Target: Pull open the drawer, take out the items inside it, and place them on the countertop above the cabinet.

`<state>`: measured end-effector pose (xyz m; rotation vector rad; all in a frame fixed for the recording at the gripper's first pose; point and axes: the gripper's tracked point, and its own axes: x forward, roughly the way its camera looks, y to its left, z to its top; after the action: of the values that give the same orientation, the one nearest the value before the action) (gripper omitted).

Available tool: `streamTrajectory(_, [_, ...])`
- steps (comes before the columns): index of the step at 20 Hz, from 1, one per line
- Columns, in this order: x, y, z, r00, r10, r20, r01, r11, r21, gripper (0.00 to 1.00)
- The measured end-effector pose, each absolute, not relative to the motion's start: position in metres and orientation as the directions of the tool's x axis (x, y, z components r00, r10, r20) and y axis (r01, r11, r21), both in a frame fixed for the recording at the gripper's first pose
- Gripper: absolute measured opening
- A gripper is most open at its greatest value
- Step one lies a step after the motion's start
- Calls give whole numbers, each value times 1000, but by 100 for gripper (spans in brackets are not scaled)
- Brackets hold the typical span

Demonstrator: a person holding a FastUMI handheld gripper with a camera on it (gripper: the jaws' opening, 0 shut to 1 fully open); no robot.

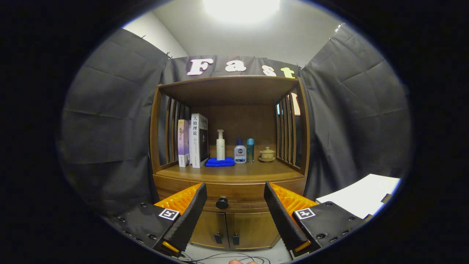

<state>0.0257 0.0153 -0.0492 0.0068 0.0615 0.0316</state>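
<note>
A wooden cabinet [230, 172] stands ahead against the booth wall. Its drawer [242, 201] is closed, with a dark round knob [222, 202] on the front. The knob lies beyond my fingertips, in line with the gap between them and a little nearer the left finger. My gripper [234, 190] is open with nothing between its fingers. The countertop [253, 171] above the drawer carries books [193, 141], a folded blue cloth [220, 162], a white pump bottle [220, 145], two small bottles [244, 151] and a lidded ceramic cup [267, 154]. The drawer's contents are hidden.
Below the drawer are two cabinet doors [234, 229] with small dark handles. Slatted wooden sides and a top shelf [229, 84] enclose the countertop. A white surface [362, 198] sits at the right. Cables [227, 256] lie on the floor near the cabinet's base.
</note>
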Motion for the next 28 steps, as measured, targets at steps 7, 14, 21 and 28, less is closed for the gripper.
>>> streamTrajectory(7, [44,33,-87,987,97,-129,-96,995,18,98])
streamTrajectory(14, [85,44,-120,978,96,-187,-101,995,-19,98])
streamTrajectory(21, [143,49,-163,964,90,-251,-92,996,4,98])
streamTrajectory(28, [178,55,-196,954,73,-291,-76,997,2,98])
